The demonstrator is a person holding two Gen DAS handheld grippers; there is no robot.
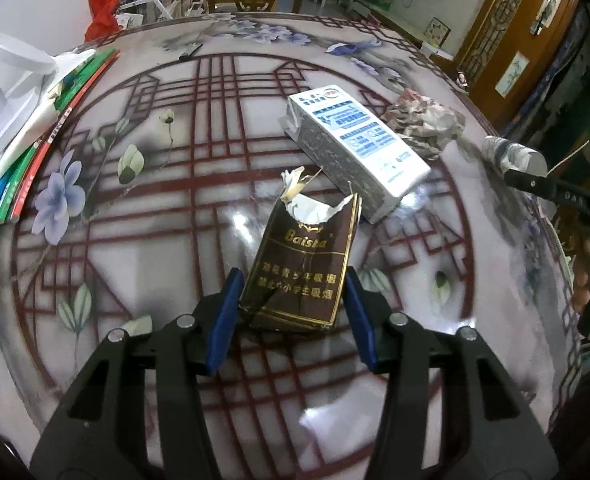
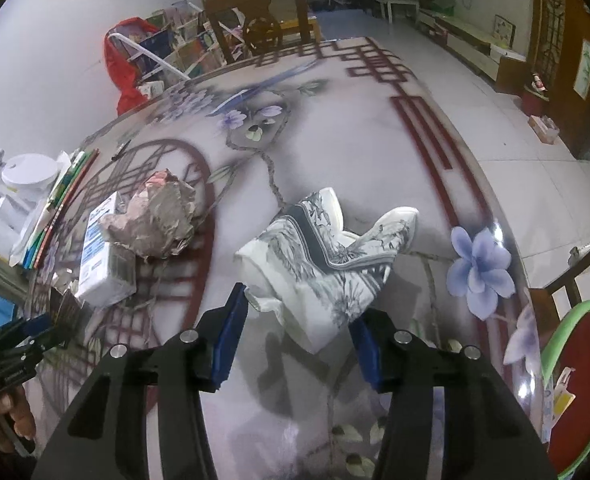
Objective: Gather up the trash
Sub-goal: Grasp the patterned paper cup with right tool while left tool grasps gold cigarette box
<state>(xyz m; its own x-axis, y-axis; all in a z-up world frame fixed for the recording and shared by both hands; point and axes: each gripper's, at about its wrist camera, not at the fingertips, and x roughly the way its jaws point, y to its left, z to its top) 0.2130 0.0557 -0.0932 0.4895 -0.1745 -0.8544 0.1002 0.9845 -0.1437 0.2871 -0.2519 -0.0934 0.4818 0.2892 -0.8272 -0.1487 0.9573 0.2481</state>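
Brown and gold, the torn cigarette pack lies on the table between the spread blue fingers of the left gripper; the jaws stand wide on either side of it, and whether either pad touches the pack cannot be told. Ragged foil sticks up from its open top. Just beyond the pack sits a white box with blue print, and beyond that box a crumpled paper ball.

Over on the right wrist view, the right gripper is also wide open, its fingers flanking a crushed paper cup printed in grey ink-wash, which rests on the table with its near edge between the tips. Nothing is clamped there. Left of the cup the paper ball leans against the white box, and the other gripper shows at the far left edge.

The table itself is glossy, printed with dark red lattice and blue-violet flowers, catching bright reflections. A stack of books with red, green and blue covers lies at the table's left edge, a white lamp base beside them. Past the far rim of the table stands a carved wooden chair, a red cloth over a rack, pale floor tiles and wooden doors along the right wall.
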